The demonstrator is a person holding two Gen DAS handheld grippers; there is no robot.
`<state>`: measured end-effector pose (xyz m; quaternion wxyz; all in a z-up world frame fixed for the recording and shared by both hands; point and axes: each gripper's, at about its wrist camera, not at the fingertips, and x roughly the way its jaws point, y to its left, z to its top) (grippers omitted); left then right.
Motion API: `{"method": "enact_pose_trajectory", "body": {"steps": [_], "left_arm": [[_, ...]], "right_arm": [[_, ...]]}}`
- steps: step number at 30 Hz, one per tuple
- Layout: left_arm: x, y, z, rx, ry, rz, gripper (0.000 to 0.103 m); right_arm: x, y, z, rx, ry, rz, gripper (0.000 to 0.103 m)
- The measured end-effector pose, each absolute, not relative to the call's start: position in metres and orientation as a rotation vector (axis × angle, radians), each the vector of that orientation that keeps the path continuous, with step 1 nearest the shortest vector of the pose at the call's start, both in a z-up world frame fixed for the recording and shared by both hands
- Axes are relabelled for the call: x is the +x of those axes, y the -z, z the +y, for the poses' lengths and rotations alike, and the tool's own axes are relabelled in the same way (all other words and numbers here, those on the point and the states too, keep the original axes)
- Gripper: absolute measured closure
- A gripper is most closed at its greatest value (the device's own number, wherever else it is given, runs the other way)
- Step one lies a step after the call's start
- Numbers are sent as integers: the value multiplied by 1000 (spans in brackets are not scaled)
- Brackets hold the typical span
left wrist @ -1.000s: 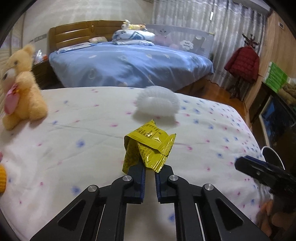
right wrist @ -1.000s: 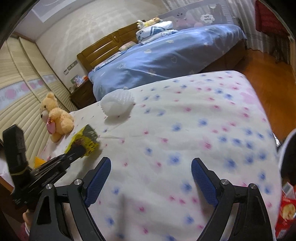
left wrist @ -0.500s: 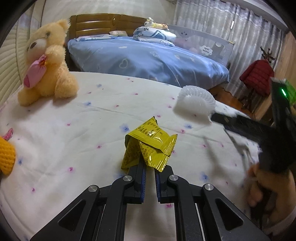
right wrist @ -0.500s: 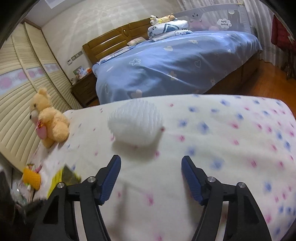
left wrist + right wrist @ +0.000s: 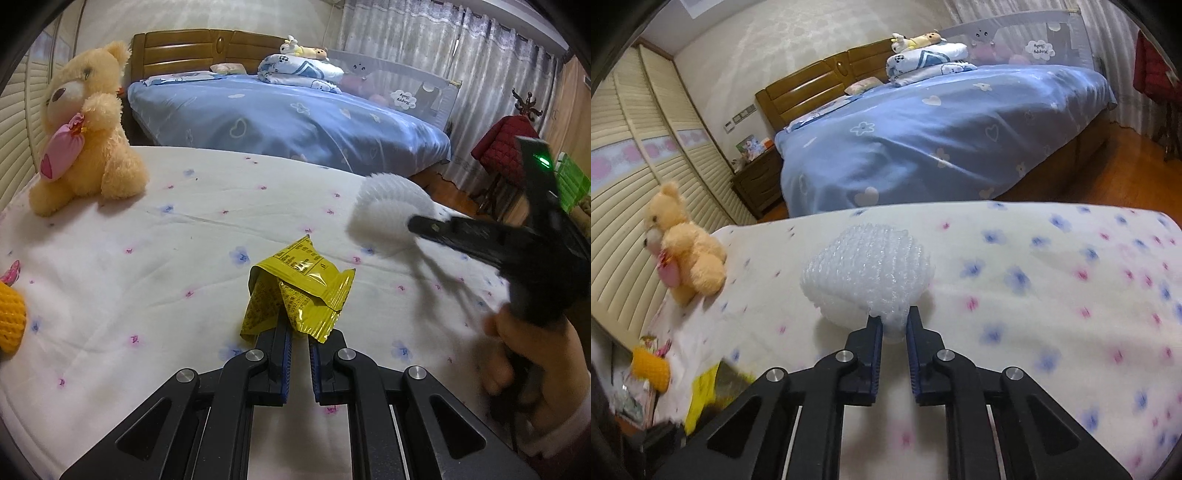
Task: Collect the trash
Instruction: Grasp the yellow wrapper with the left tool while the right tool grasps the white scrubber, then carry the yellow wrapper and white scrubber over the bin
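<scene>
I see the white bed with small blue and pink flowers filling most of both views. Past it, at 12 o'clock, is a blue bed with a brown wooden headboard and a pile of folded bedding on top.

A yellow teddy bear sits on the white bed at 10 o'clock in the left wrist view. It hugs a pink heart.

The white foam net lies on the white bed in the middle of the right wrist view. My right gripper has its jaws pressed together on the near edge of the foam. In the left wrist view the foam shows at 2 o'clock, with the right gripper reaching to it from 3 o'clock. A hand holds that gripper's handle, low at 4 o'clock, and a small green light glows on top.

The yellow wrapper is in the middle of the left wrist view. My left gripper has its jaws nearly shut and clamped on the wrapper's bottom edge. The wrapper is crumpled and stands up from the jaws, above the white bed. It has small black writing and a barcode, too small for me to read.

A yellow knitted thing sits at the edge at 9 o'clock.
</scene>
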<state>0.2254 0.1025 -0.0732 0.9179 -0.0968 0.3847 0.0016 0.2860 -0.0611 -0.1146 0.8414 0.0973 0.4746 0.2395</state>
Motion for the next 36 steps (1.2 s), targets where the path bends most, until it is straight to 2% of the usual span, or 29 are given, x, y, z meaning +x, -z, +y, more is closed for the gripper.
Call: {"method": "enact_pose_trajectory", "body": {"steps": [20,36], "left_arm": [[168,49,36,-155,131,787,96],[136,38,3,-91,183,779,96]], "right_arm": [[152,88,-181,360,-390,964,91],[102,80,-217,409,-357,920,91]]}}
